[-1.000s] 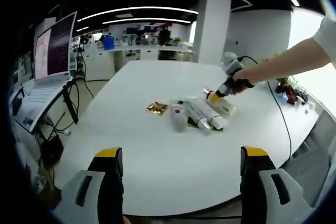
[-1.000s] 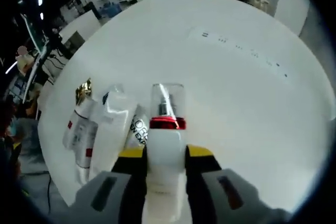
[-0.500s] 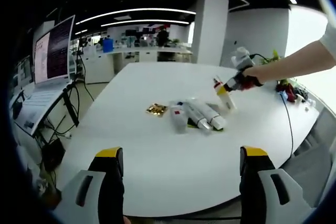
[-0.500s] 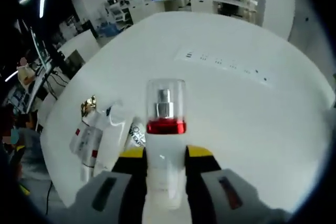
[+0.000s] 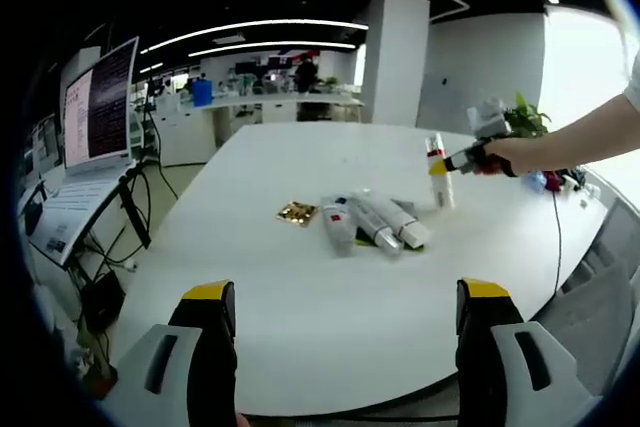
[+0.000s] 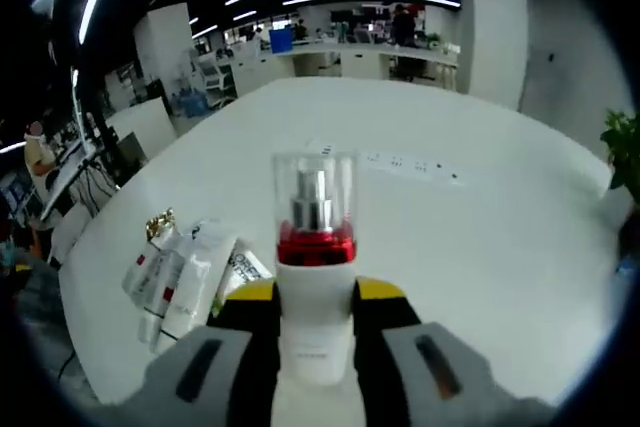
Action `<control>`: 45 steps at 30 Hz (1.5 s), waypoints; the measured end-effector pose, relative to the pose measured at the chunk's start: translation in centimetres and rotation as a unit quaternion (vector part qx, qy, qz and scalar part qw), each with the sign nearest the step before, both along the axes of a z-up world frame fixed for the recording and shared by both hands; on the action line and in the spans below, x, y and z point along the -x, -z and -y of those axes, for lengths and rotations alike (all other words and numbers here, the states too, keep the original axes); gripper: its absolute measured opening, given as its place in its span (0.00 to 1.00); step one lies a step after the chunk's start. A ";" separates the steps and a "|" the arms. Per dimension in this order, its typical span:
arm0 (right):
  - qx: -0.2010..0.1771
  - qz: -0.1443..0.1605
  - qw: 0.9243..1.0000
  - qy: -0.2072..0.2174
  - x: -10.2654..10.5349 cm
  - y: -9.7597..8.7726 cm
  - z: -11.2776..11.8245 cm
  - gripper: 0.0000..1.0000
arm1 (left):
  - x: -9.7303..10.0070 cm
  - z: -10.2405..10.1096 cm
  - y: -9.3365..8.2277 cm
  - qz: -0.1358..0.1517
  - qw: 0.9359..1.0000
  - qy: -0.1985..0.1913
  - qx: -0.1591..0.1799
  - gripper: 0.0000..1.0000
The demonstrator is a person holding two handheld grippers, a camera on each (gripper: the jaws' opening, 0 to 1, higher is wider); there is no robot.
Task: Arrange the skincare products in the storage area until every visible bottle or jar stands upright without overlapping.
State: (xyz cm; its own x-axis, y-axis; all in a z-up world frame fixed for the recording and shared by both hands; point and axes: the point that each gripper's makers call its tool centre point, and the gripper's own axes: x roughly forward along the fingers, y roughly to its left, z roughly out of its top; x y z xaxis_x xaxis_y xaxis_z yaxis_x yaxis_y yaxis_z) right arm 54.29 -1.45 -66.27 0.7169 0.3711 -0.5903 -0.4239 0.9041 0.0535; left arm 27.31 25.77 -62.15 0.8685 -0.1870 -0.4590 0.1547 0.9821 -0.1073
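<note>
Standing almost straight up now, the white pump bottle (image 6: 316, 277) with the red ring and clear cap is squeezed between the two jaws of the right gripper (image 6: 316, 322). A second ago it leaned over close to the tubes; now it is lifted higher and tipped upright. In the left gripper view the same bottle (image 5: 438, 172) sits at about 2 o'clock from the middle, held up over the white table (image 5: 300, 277), with the person's hand (image 5: 505, 154) behind the gripper. Its bottom looks close to the table top, but I cannot tell if it touches.

The pile of white tubes (image 5: 365, 222) lies flat near the middle of the table, side by side and touching. In the right gripper view those tubes (image 6: 180, 272) are at 9 o'clock from the bottle. A small gold packet (image 5: 297, 212) lies just beside the tubes, at their 9 o'clock in the left gripper view.

The left gripper (image 5: 340, 347) is low at 6 o'clock, with its jaws wide apart and nothing between them. It has stayed in the same spot. A big screen (image 5: 100, 97) stands at 10 o'clock.
</note>
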 end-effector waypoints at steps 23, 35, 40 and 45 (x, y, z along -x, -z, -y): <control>-0.017 0.121 0.982 0.145 2.2 -0.6 6.1 0.26 | 0.0 0.4 0.2 -0.006 1.000 0.011 -0.004 0.89; -0.004 0.158 0.973 0.167 4.1 -0.7 7.2 0.27 | 0.1 0.6 0.1 -0.008 1.000 0.012 -0.007 0.89; 0.007 0.156 0.969 0.190 4.8 -0.5 7.4 0.27 | 0.1 0.5 0.1 -0.007 1.000 0.012 -0.008 0.89; -0.004 0.155 0.965 0.212 4.8 -0.4 8.1 0.27 | 0.1 0.4 0.1 -0.005 1.000 0.011 -0.008 0.89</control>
State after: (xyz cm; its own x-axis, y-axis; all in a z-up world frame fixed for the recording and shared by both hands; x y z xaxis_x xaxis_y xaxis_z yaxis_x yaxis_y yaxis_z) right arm 49.48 -9.57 -65.87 0.9472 0.0090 -0.3206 -0.0127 0.9999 -0.0092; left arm 27.20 25.38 -62.28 0.8592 -0.1996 -0.4712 0.1761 0.9799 -0.0938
